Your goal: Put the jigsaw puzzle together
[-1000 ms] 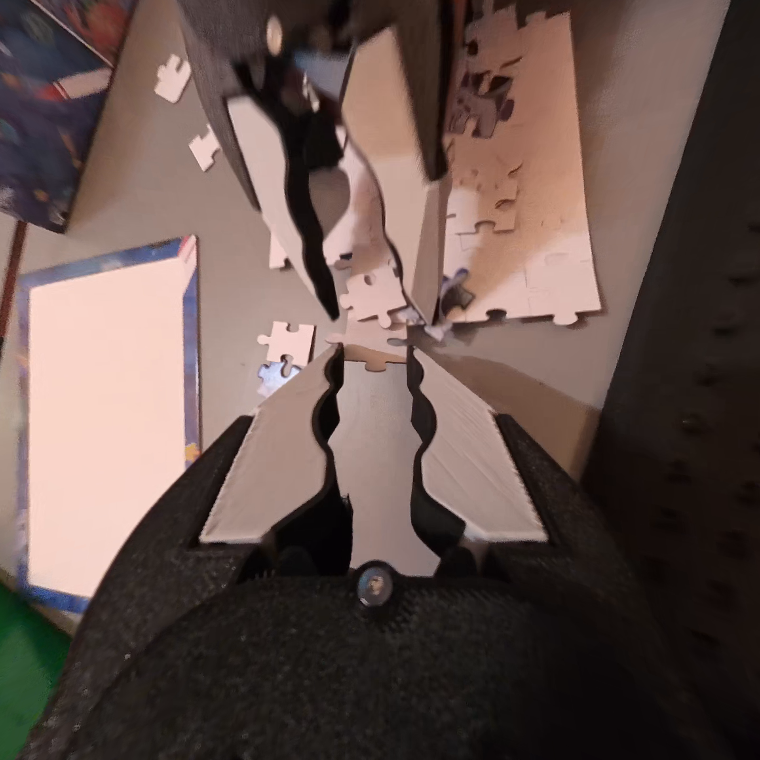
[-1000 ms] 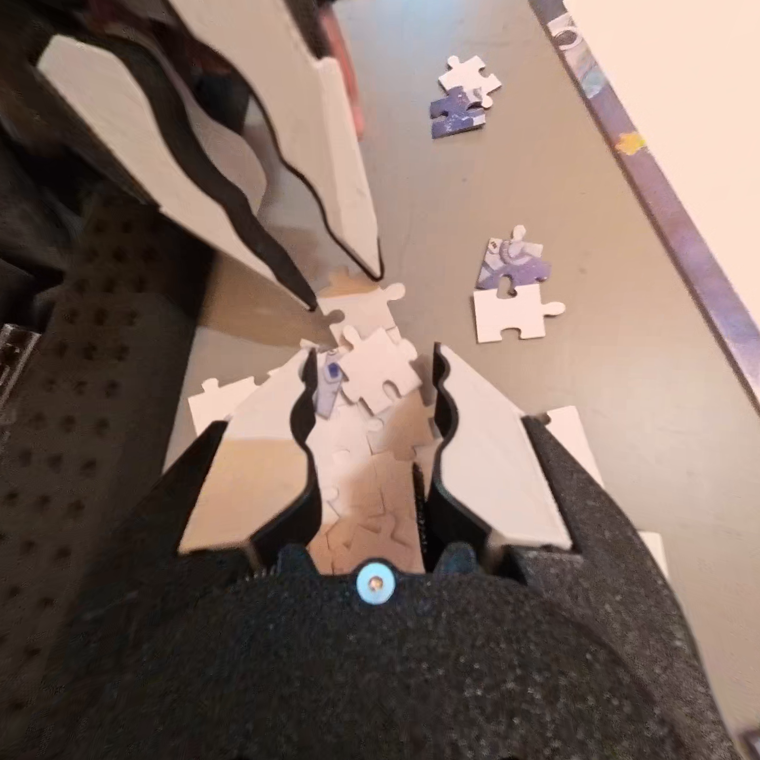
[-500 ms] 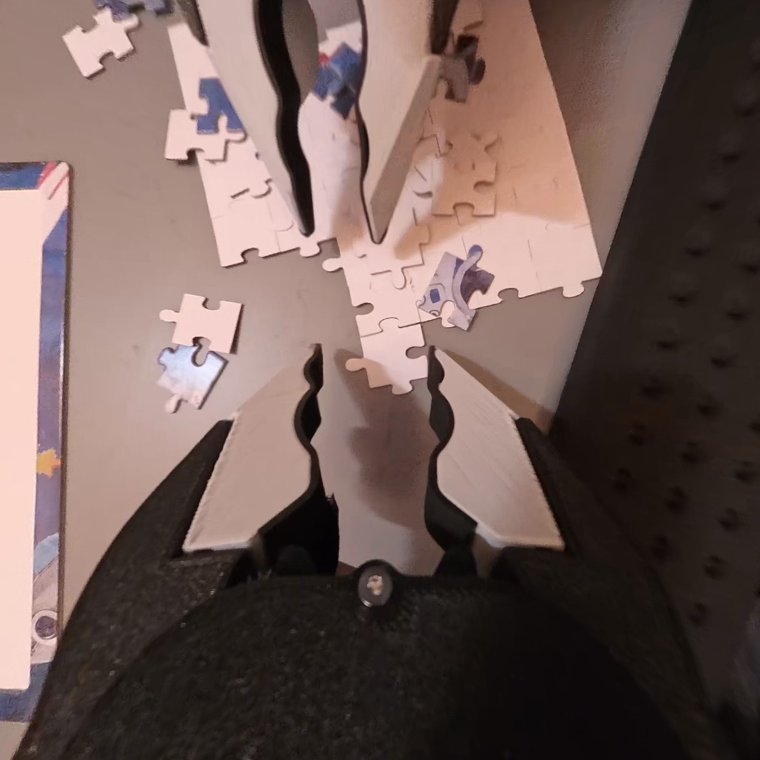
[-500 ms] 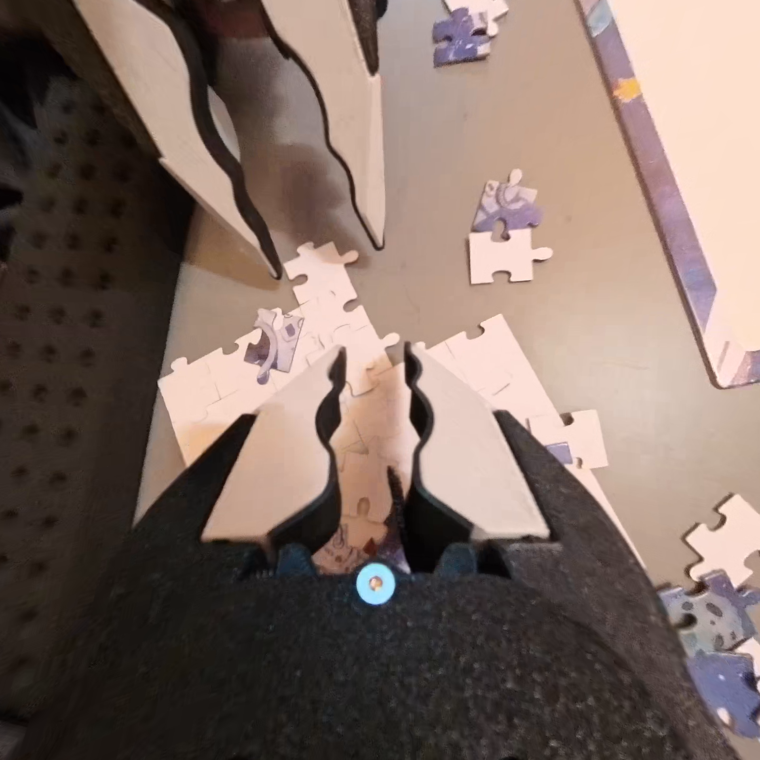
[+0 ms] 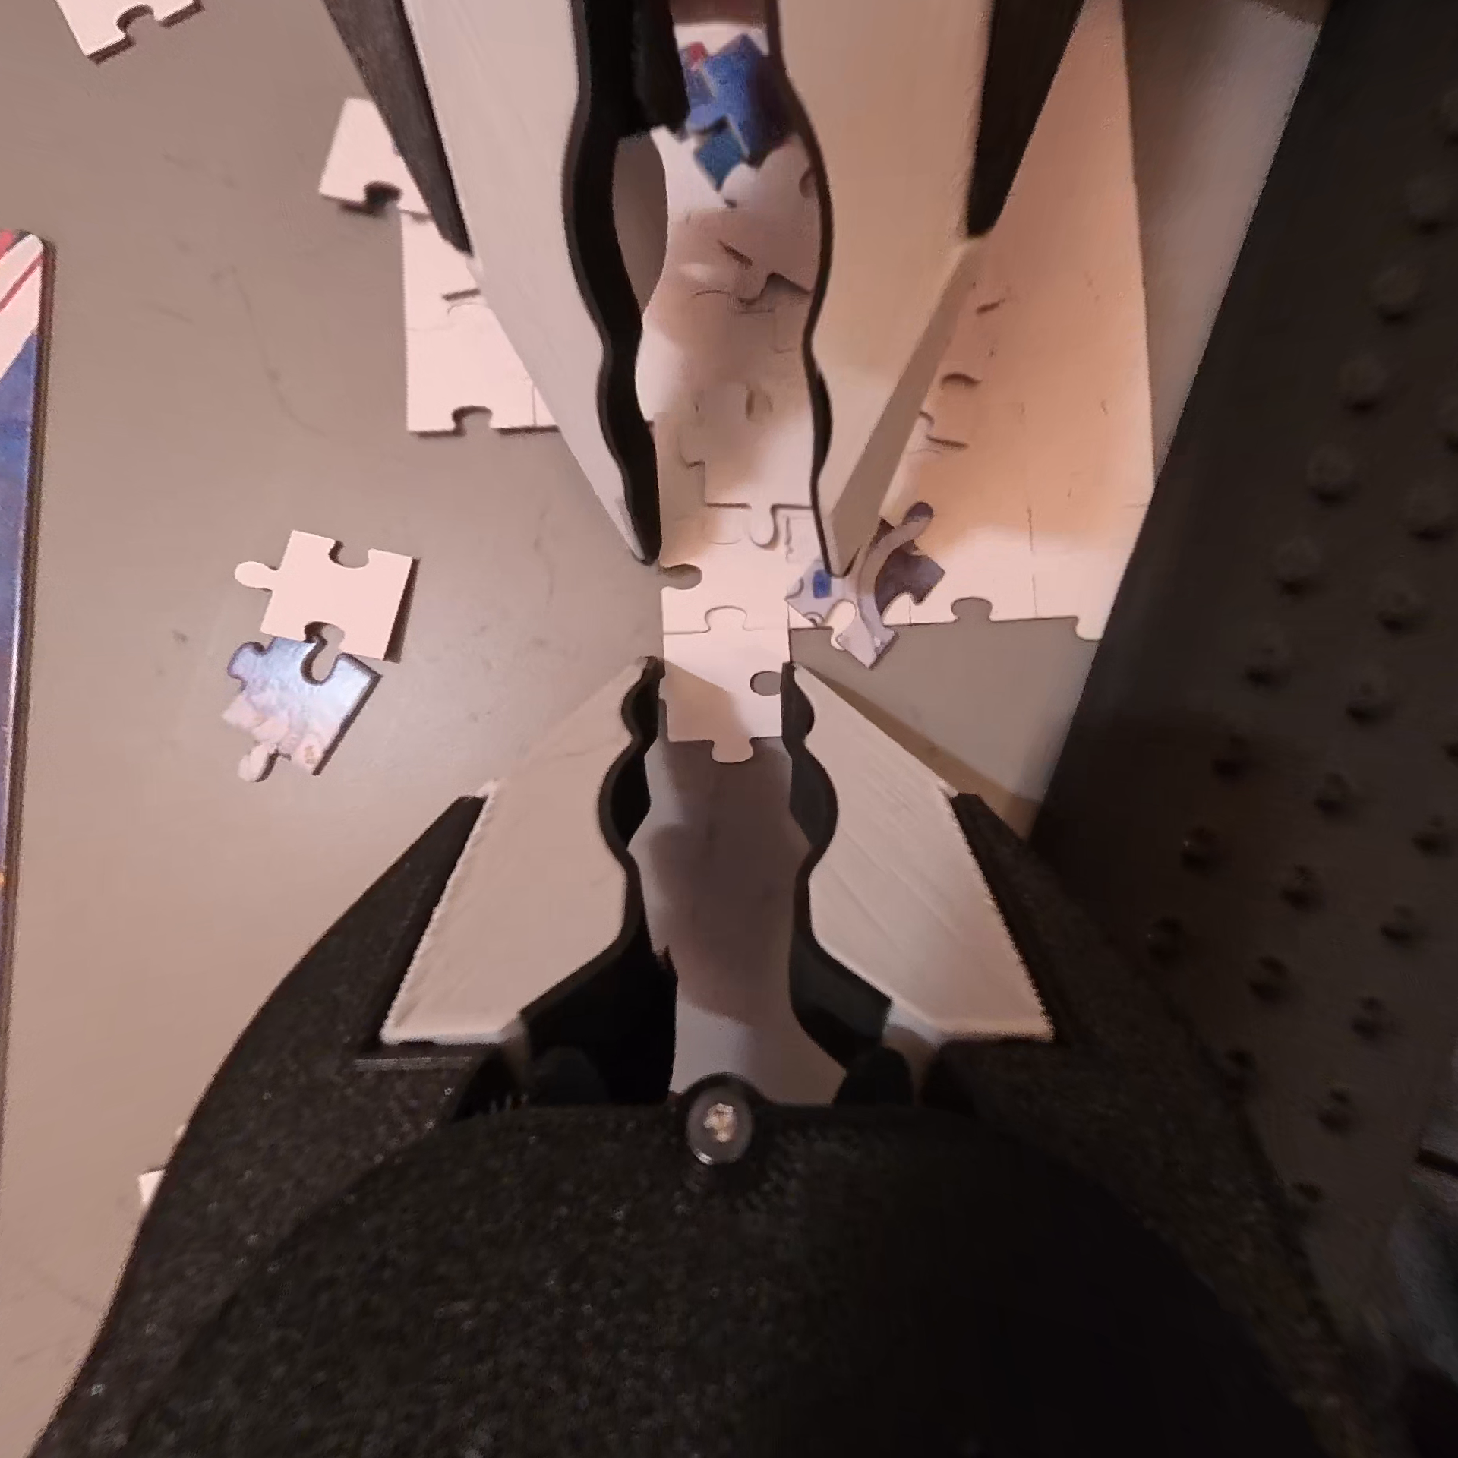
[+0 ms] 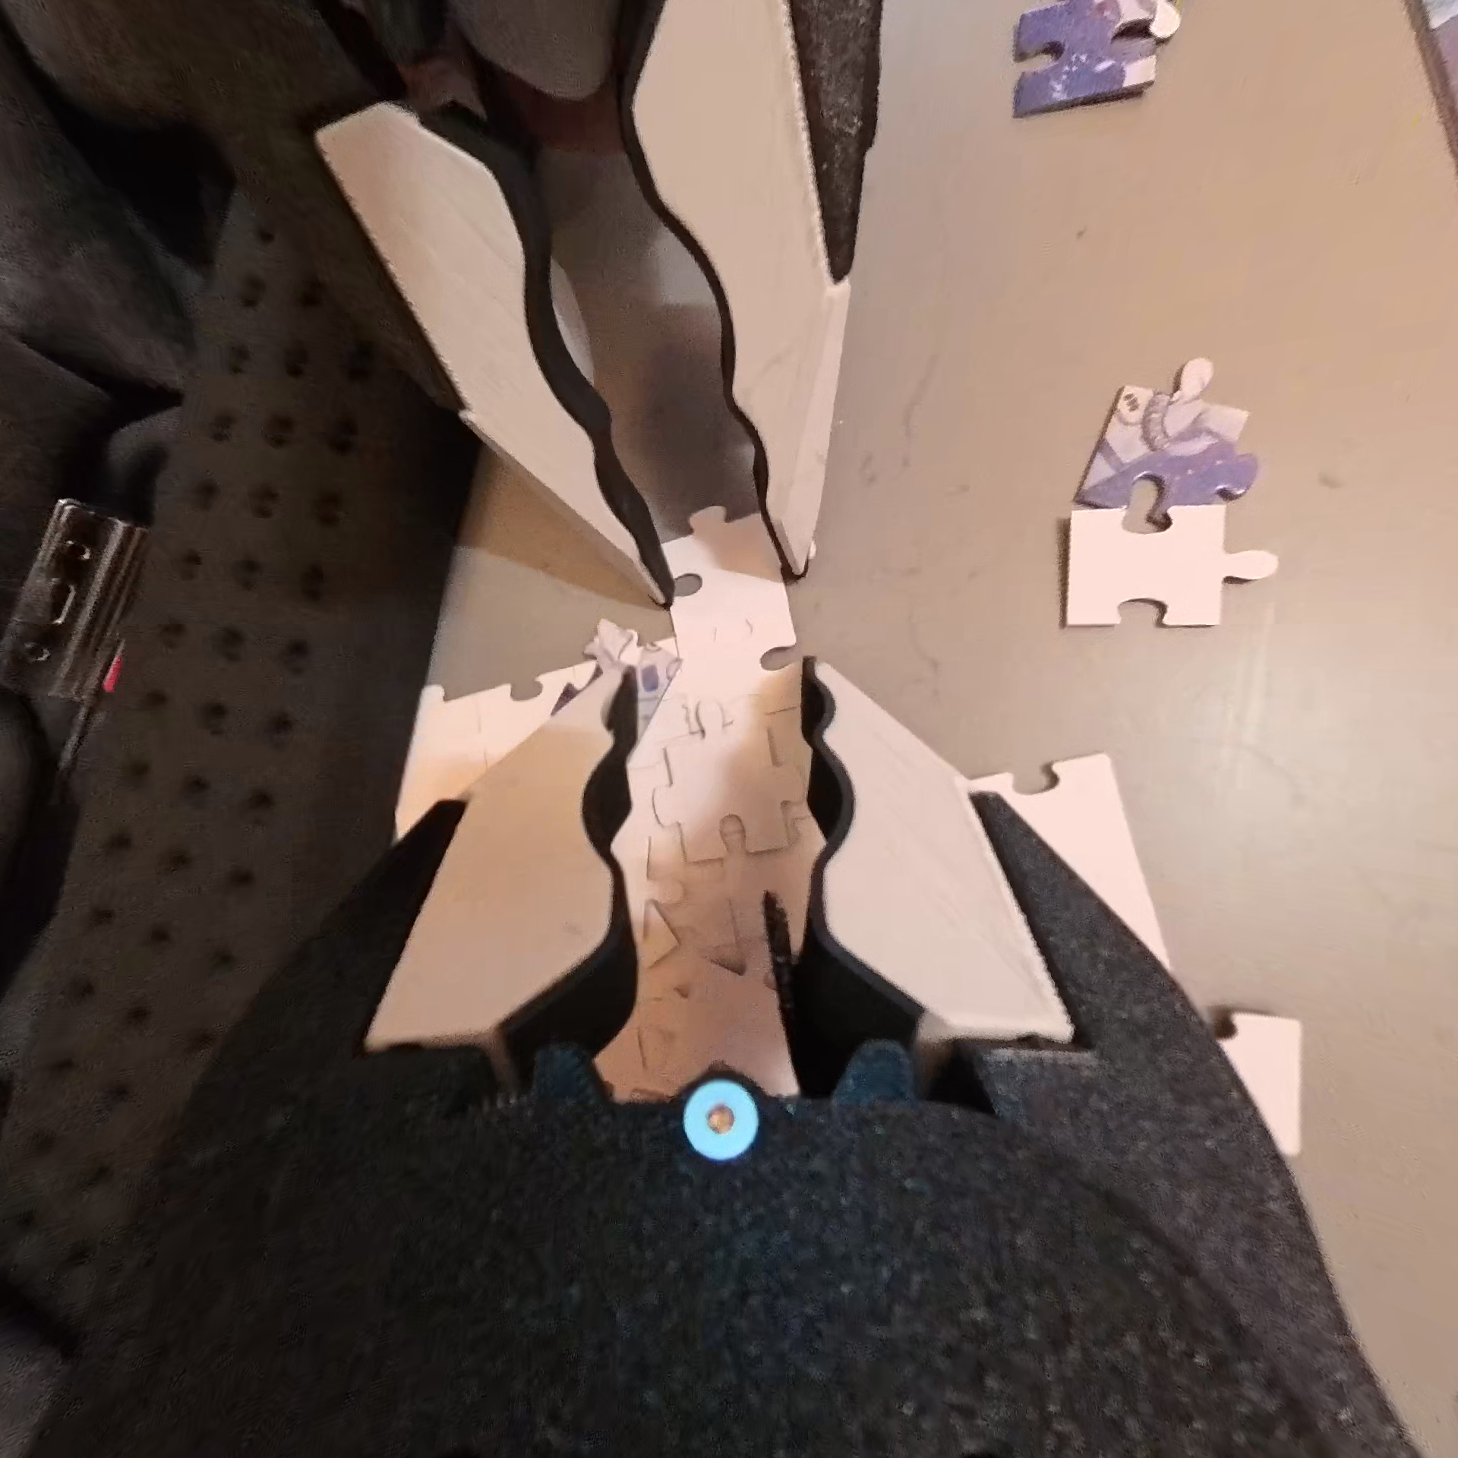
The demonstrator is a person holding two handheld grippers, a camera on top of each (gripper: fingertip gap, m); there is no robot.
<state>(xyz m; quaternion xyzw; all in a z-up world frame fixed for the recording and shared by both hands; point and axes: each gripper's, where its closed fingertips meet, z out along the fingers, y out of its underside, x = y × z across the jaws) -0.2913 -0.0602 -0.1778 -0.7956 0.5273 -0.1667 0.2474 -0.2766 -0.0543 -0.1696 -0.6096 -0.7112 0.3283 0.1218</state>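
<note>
- Only the left wrist view shows the blue-bordered board at 9 o'clock and the blue piece at 12 o'clock behind the right gripper; only the right wrist view shows a metal clip at 9 o'clock on the black dimpled mat.
- The jigsaw puzzle, face down and white, lies on the grey table with one long edge against the mat; open table lies toward the board.
- A short strip of joined pieces juts from the puzzle edge toward the left gripper.
- Both grippers are narrowly parted, gripping nothing, tips facing across the strip.
- A printed loose piece rests tilted beside the strip.
</note>
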